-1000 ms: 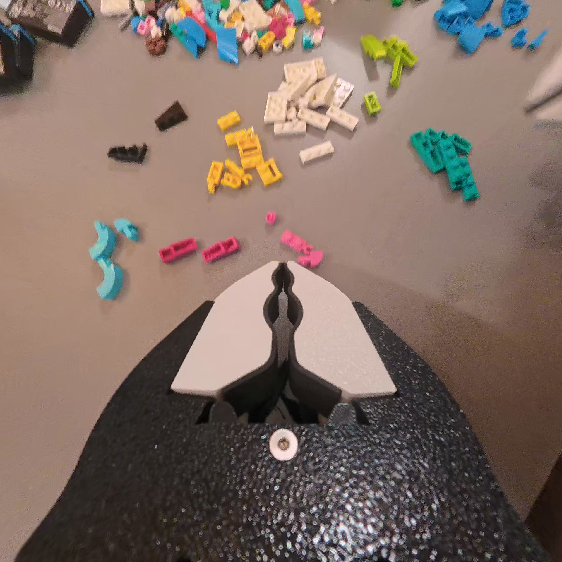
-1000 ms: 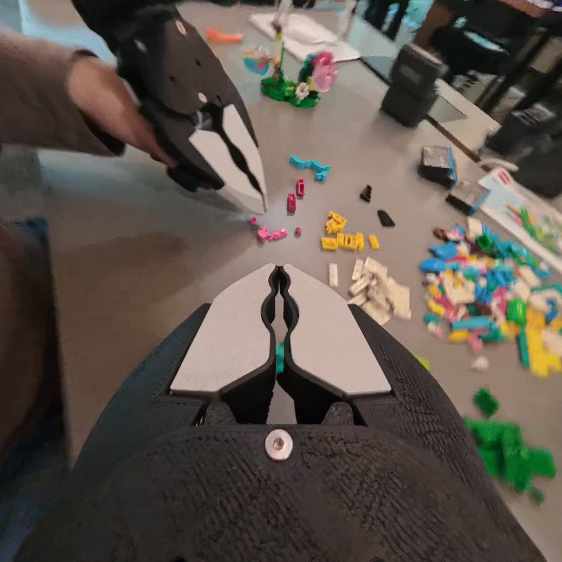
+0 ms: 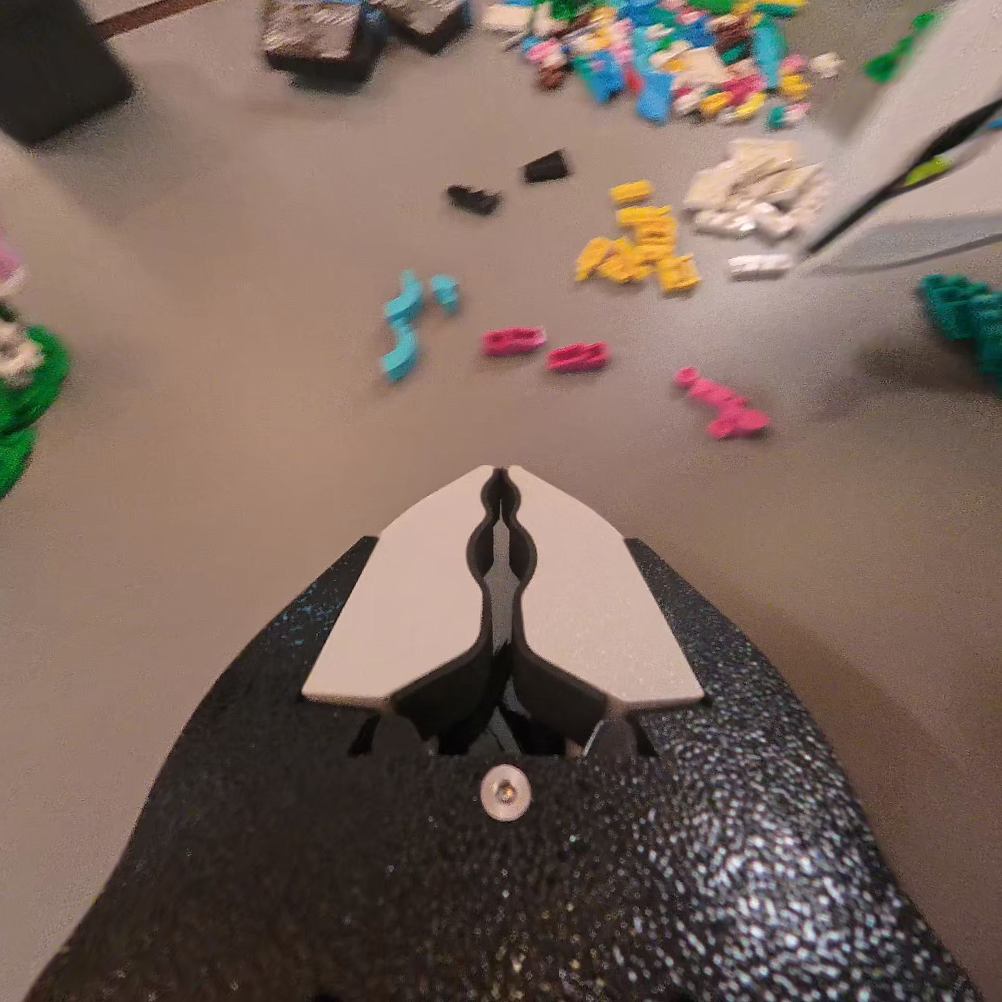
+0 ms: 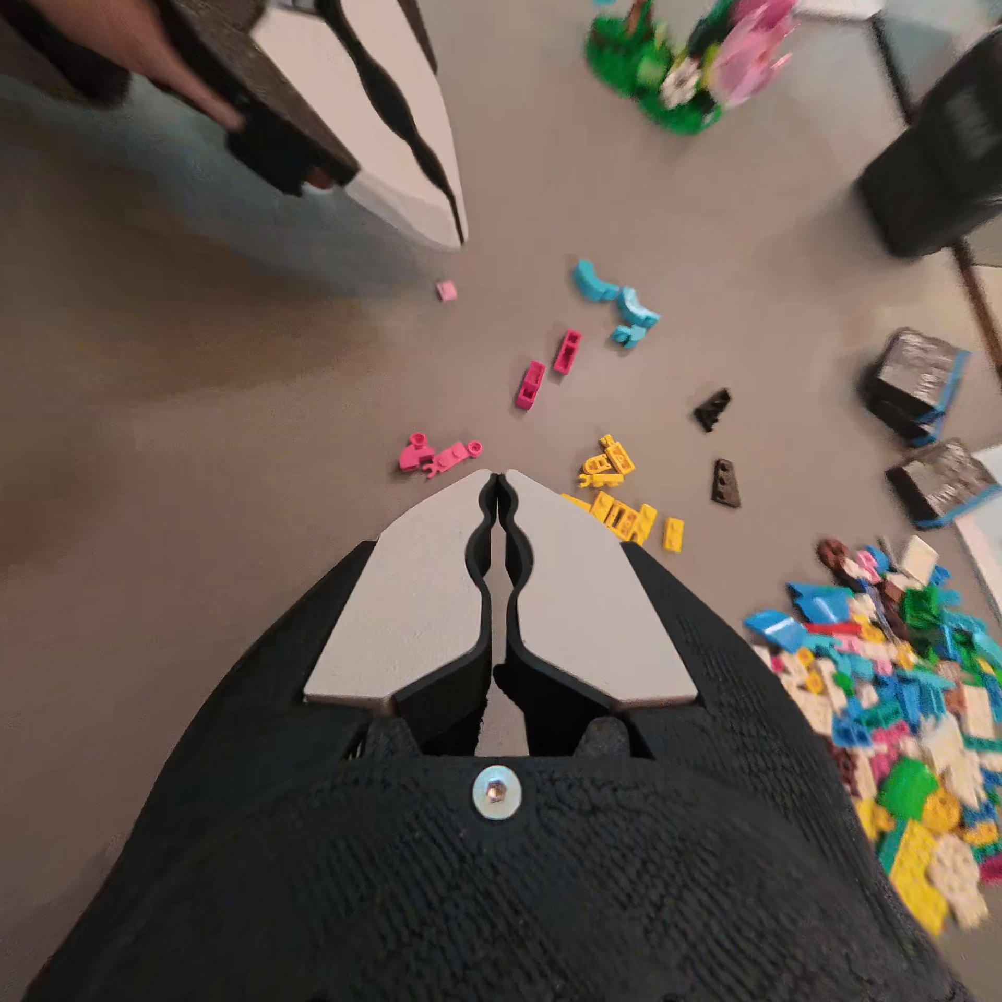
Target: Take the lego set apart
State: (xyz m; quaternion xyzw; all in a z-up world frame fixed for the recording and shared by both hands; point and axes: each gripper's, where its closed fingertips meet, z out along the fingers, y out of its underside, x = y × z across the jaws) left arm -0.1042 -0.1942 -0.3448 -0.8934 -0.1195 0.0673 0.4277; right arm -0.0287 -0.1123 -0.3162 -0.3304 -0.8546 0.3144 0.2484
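The left gripper [image 3: 501, 470] is hovering over the grey bench [image 3: 217, 488], its fingertips pressed together on nothing; the right gripper [image 4: 498, 475] is likewise closed and empty. In the right wrist view, the still-assembled green and pink lego set [image 4: 699, 70] is standing at the upper right of the frame, with sorted pink pieces [image 4: 439, 455], yellow pieces [image 4: 623, 504] and a mixed pile [image 4: 894, 705] lying lower right.

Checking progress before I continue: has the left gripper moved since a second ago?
Yes. In the left wrist view the left gripper has swung left: the pink bricks now sit to its right, and the green flower model appears at the left edge.
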